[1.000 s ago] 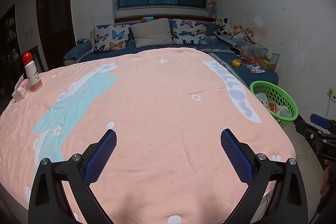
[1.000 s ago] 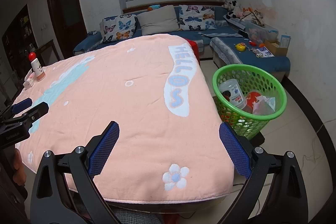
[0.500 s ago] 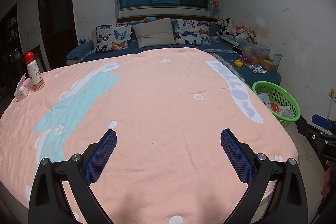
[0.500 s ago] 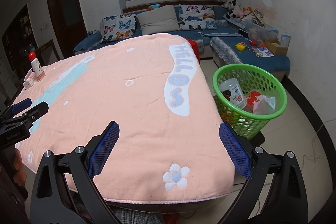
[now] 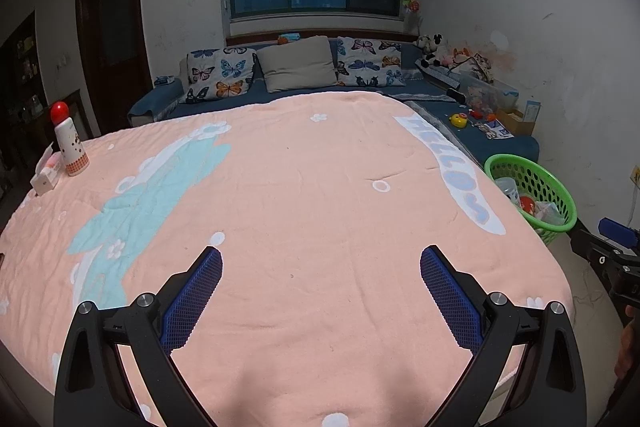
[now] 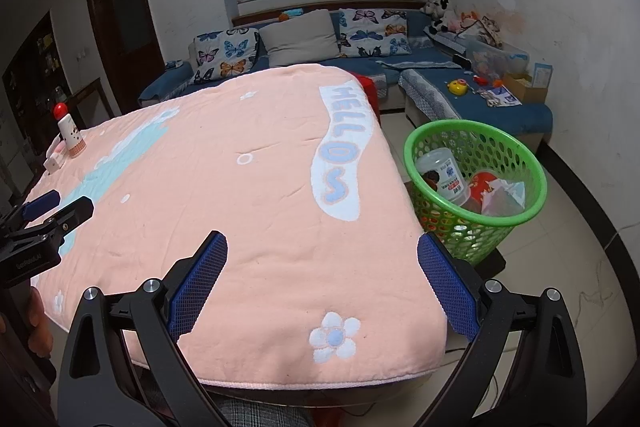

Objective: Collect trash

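A green mesh basket (image 6: 524,211) stands on the floor beside the table's right side, holding a clear plastic jar (image 6: 442,177), a red item (image 6: 482,185) and crumpled plastic (image 6: 506,197). In the left wrist view the basket (image 5: 554,187) shows at the far right. My left gripper (image 5: 320,259) hovers open over the pink table cover (image 5: 304,195), nothing between its fingers. My right gripper (image 6: 322,247) is open too, above the table's near right corner, left of the basket. The left gripper (image 6: 52,209) also appears at the left edge of the right wrist view.
A white bottle with a red cap (image 5: 70,143) and a small white box (image 5: 46,177) stand at the table's far left. A blue sofa (image 5: 288,95) with cushions runs along the back wall; toys and papers (image 6: 486,91) lie on its right section. Tiled floor (image 6: 560,267) lies right of the basket.
The left wrist view has shifted slightly, the basket and bottle sitting a little further right than a second ago. The right gripper has barely moved. Both stay open.
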A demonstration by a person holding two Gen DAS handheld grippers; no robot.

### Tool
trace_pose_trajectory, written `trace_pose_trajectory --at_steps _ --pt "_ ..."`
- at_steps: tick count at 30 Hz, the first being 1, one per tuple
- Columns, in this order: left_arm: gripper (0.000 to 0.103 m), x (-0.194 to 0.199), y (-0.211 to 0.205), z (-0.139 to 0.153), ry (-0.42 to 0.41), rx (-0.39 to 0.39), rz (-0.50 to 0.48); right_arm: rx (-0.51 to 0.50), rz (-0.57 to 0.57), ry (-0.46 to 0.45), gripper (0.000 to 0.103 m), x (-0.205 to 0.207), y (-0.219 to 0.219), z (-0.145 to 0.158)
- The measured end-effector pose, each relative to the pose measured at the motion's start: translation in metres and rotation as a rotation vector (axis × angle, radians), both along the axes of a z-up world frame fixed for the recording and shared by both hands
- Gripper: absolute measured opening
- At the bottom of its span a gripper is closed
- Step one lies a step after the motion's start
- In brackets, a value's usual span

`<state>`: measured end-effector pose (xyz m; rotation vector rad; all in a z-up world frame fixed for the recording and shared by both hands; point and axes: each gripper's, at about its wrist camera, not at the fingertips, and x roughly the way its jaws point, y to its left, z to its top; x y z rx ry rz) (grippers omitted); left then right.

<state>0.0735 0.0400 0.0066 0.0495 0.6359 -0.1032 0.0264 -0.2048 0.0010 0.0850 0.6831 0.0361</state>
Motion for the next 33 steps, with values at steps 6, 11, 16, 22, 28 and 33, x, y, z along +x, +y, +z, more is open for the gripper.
trace_pose_trajectory --at_steps 6,11,16,22,28,33 --pt "0.096 -0.0003 -0.0018 0.0007 -0.002 0.005 0.000 0.002 -0.003 -0.001 0.095 -0.0004 -0.0001 -0.0001" --pt "0.096 0.0001 -0.0029 0.0017 0.002 0.005 0.004 0.000 0.002 0.001 0.095 0.0005 -0.0002 -0.0002" --pt "0.096 0.0016 -0.0021 0.0015 0.004 0.001 0.005 0.003 0.002 0.004 0.095 0.0016 0.0000 -0.0012" --pt "0.096 0.0027 -0.0021 -0.0009 0.008 -0.004 0.001 0.004 0.004 0.006 0.095 0.0024 0.0006 -0.0017" --pt "0.096 0.0003 -0.0055 -0.0009 -0.001 0.003 0.005 0.007 0.006 0.007 0.095 0.0035 0.0019 -0.0038" --pt "0.096 0.0006 -0.0067 -0.0001 -0.003 0.002 0.002 0.008 0.006 0.007 0.095 0.0034 0.0027 -0.0043"
